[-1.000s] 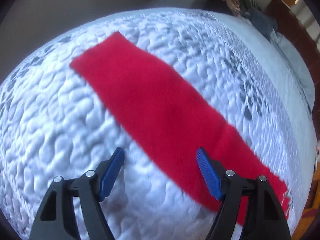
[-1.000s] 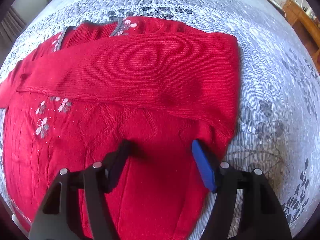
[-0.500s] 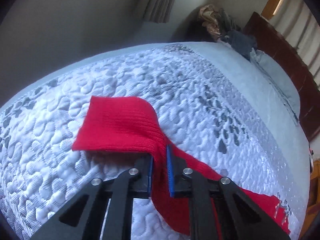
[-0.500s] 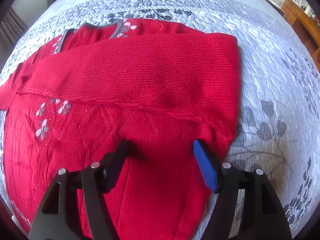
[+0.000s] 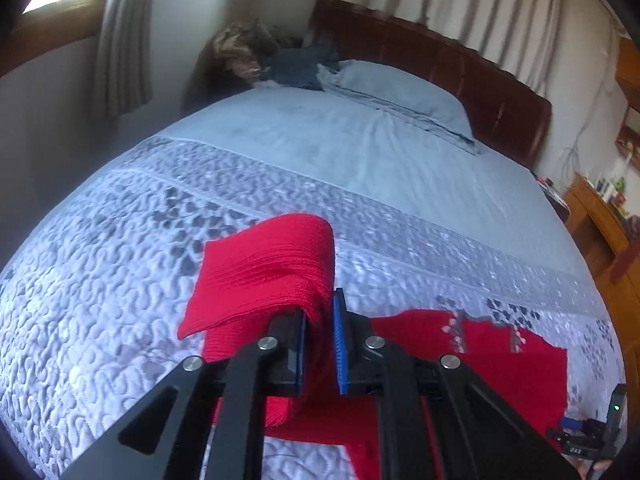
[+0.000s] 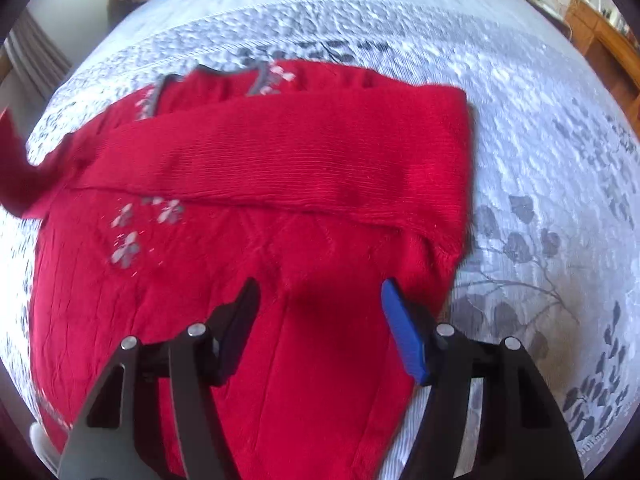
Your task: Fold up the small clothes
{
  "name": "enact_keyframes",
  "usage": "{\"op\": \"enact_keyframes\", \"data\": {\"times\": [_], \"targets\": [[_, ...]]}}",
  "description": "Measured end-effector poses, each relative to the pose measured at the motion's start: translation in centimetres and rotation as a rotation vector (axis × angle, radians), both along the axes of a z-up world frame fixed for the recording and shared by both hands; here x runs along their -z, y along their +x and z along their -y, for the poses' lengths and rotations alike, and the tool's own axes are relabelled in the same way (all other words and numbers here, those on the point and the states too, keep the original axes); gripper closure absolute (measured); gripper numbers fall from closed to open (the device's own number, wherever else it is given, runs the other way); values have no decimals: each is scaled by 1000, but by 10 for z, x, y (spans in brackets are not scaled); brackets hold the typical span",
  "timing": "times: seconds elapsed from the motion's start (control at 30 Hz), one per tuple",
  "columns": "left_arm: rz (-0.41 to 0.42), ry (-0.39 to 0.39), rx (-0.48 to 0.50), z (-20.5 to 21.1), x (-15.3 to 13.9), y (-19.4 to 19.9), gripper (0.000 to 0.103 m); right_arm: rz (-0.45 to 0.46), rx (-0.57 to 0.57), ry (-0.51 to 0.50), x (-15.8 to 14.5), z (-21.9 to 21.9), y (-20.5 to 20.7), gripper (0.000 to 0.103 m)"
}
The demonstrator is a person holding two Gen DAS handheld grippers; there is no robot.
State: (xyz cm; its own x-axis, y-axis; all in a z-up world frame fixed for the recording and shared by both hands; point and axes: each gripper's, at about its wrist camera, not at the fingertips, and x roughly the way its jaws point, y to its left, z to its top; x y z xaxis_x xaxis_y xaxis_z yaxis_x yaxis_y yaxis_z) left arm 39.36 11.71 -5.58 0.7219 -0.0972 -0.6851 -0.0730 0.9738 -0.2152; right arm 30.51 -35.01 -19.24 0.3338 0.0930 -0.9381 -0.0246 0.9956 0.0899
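A small red knit sweater (image 6: 224,280) with grey flower patterns lies flat on the quilted bedspread (image 6: 540,160). One sleeve (image 6: 300,160) is folded across its chest. My left gripper (image 5: 320,304) is shut on the other sleeve (image 5: 272,272), which hangs lifted above the bed and curls over the jaws; the same sleeve shows at the edge of the right wrist view (image 6: 12,168). The sweater's body (image 5: 500,360) lies below and to the right of it. My right gripper (image 6: 320,286) hovers over the sweater's lower right part, its jaws closing with no cloth pinched between them.
A blue-grey sheet and pillow (image 5: 400,84) lie toward the dark wooden headboard (image 5: 460,64). A heap of clothes (image 5: 248,48) sits at the bed's far left corner. Wooden furniture (image 5: 596,220) stands to the right of the bed. Curtains hang behind.
My left gripper shut on the sleeve, then lifted it off the bed and carried it toward the sweater's body. The right gripper rose slightly over the sweater.
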Motion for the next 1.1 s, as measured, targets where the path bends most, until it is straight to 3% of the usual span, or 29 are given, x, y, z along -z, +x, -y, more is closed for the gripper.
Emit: {"op": "enact_keyframes", "data": {"times": [0.3,0.5,0.63,0.67,0.73,0.8,0.87,0.93,1.0,1.1], "targets": [[-38,-12,233,137,24,0,92,39,-34,35,-16,-1,-30,40],[-72,-43,299,198,48,-2,92,52,-38,34,-16,1,-46,40],[-180,0,309,230,88,6,87,31,-21,54,-7,4,-50,40],[-226,7,308,234,103,9,84,21,-16,62,-3,4,-51,40],[-286,1,309,235,123,9,63,8,-11,69,2,5,-52,40],[-324,-17,305,232,136,4,59,-11,-9,63,10,5,-53,40],[-323,-32,312,225,130,-6,59,-23,-14,62,17,5,-53,40],[-305,-80,338,208,112,-22,44,-27,-24,56,20,5,-53,39],[-265,-117,343,184,94,-37,39,-32,-26,48,20,4,-53,39],[-232,-47,278,144,78,-40,39,-37,-15,45,15,1,-49,38]]}}
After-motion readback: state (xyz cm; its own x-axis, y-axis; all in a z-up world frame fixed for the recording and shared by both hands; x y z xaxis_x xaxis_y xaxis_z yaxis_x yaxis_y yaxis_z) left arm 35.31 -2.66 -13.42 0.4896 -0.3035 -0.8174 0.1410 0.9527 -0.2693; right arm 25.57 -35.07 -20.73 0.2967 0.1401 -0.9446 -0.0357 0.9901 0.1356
